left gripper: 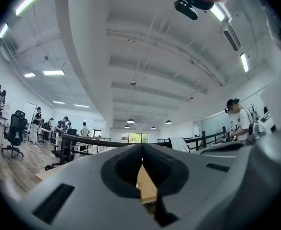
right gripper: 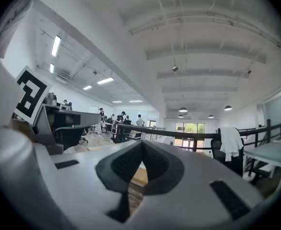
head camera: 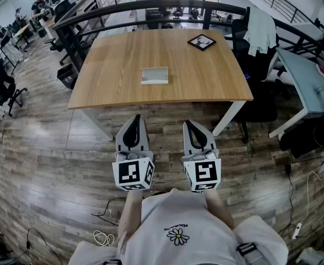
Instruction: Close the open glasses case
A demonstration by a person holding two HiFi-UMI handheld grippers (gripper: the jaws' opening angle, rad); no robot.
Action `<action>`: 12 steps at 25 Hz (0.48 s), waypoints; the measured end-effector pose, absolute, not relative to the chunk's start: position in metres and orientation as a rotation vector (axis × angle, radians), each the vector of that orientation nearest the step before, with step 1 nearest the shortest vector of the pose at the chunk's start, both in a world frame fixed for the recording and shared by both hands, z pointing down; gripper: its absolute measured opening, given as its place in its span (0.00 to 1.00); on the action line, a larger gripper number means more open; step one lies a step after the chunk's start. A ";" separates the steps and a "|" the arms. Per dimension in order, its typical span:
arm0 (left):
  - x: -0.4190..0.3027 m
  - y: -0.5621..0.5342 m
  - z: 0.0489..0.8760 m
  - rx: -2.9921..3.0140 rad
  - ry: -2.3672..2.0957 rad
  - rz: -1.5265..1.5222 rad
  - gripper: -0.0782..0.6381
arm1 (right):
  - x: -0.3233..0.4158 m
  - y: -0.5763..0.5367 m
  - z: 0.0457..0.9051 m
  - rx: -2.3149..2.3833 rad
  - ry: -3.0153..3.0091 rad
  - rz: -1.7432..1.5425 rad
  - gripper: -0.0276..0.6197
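Observation:
A pale grey glasses case (head camera: 154,75) lies near the middle of the wooden table (head camera: 112,87), its lid up toward the far side. My left gripper (head camera: 134,118) and right gripper (head camera: 191,123) hang side by side in front of the table's near edge, above the floor and well short of the case. Both point forward at about table height. In the left gripper view the left gripper (left gripper: 141,150) has its jaws together with nothing between them. The right gripper (right gripper: 142,147) in its own view is likewise shut and empty. Neither gripper view shows the case.
A black-framed marker card (head camera: 201,42) lies at the table's far right corner. A black railing (head camera: 150,5) runs behind the table. A chair with a white garment (head camera: 259,32) stands to the right, beside a second desk (head camera: 305,81). Cables (head camera: 104,214) trail on the wood floor.

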State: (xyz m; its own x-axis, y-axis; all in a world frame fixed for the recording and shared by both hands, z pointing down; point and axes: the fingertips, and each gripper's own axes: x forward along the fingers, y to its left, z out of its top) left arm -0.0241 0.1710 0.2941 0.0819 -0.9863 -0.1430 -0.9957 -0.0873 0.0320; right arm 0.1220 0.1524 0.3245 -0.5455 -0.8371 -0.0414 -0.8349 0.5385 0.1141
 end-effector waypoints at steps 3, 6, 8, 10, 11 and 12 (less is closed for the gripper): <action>-0.021 0.168 0.298 -2.267 2.063 0.179 0.13 | 0.115 0.154 0.324 1.442 -2.779 -0.204 0.05; -0.019 0.167 0.300 -2.269 2.061 0.161 0.13 | 0.111 0.154 0.323 1.398 -2.792 -0.199 0.05; -0.018 0.169 0.302 -2.267 2.071 0.149 0.13 | 0.110 0.157 0.323 1.370 -2.791 -0.188 0.05; -0.021 0.173 0.301 -2.260 2.081 0.141 0.13 | 0.111 0.159 0.327 1.372 -2.795 -0.168 0.05; -0.022 0.176 0.300 -2.255 2.084 0.142 0.13 | 0.111 0.159 0.328 1.377 -2.799 -0.164 0.05; -0.024 0.178 0.299 -2.249 2.087 0.143 0.13 | 0.111 0.158 0.327 1.379 -2.807 -0.162 0.05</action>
State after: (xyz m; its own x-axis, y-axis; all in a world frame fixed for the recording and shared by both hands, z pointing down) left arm -0.0240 0.1775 0.2994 0.0738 -0.9905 -0.1159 -0.9971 -0.0757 0.0121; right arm 0.1110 0.1584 0.3270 -0.6124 -0.7897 -0.0367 -0.7887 0.6070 0.0972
